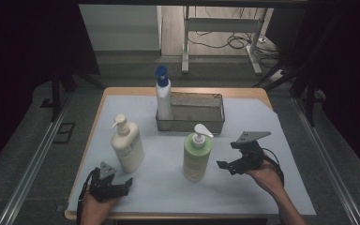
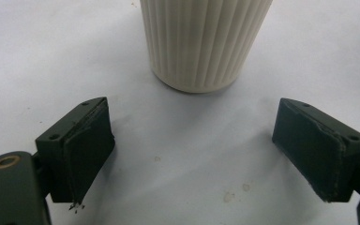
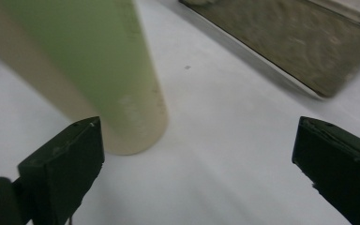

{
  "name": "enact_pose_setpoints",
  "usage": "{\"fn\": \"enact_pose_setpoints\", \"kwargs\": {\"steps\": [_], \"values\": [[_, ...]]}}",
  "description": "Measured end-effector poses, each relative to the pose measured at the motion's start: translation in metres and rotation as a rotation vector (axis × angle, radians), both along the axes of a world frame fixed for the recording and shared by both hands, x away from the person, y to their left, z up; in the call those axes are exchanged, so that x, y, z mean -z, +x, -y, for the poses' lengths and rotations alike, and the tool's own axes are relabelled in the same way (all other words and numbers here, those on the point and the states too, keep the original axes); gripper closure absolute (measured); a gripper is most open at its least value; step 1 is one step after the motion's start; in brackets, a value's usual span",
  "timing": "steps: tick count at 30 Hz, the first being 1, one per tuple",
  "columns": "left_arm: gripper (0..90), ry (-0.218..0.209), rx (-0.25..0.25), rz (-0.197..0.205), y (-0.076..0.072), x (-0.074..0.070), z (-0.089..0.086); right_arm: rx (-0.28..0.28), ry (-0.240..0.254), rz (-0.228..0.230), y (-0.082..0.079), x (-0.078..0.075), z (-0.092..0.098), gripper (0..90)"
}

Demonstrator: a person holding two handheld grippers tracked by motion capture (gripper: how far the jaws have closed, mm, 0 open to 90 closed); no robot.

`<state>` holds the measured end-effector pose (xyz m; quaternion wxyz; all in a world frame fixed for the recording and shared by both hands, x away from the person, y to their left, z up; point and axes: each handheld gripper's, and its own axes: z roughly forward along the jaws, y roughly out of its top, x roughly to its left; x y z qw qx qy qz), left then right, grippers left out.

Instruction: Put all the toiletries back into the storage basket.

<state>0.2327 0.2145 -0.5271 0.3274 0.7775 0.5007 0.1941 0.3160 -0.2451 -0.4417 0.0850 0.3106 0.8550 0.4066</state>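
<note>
Two pump bottles upright on the white sheet, jaws spread wide near each.

Cream bottle (image 1: 127, 146) at front left, just beyond left gripper (image 1: 114, 186), gaping, empty. Green bottle (image 1: 197, 157) at centre, beside right gripper (image 1: 228, 165), likewise wide apart, grasping nothing. Behind: metal tray (image 1: 206, 123), with blue-capped spray bottle (image 1: 163, 96) at its left end.

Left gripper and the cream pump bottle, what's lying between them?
Nothing: the left gripper view shows bare white table cover between the open left gripper and the cream pump bottle.
</note>
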Motion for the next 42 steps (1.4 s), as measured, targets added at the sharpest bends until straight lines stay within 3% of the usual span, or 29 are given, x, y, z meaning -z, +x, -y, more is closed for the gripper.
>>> {"fn": "enact_pose_setpoints", "kwargs": {"steps": [8, 17, 31, 42], "values": [[12.1, 0.003, 0.003, 0.002, 0.000, 0.000, 0.000, -0.074, 0.004, 0.016, -0.016, -0.008, -0.016, 2.5], [12.1, 0.002, 0.002, 0.003, 0.000, 0.000, 0.000, -0.128, 0.017, 0.039, -0.023, -0.014, -0.040, 7.2], [12.1, 0.000, 0.002, 0.004, 0.000, 0.000, 0.000, -0.145, -0.008, 0.089, -0.018, -0.014, -0.071, 10.6], [12.1, 0.000, 0.002, 0.003, 0.000, 0.000, 0.000, -0.140, -0.005, 0.091, -0.010, -0.013, -0.085, 9.5]]}}
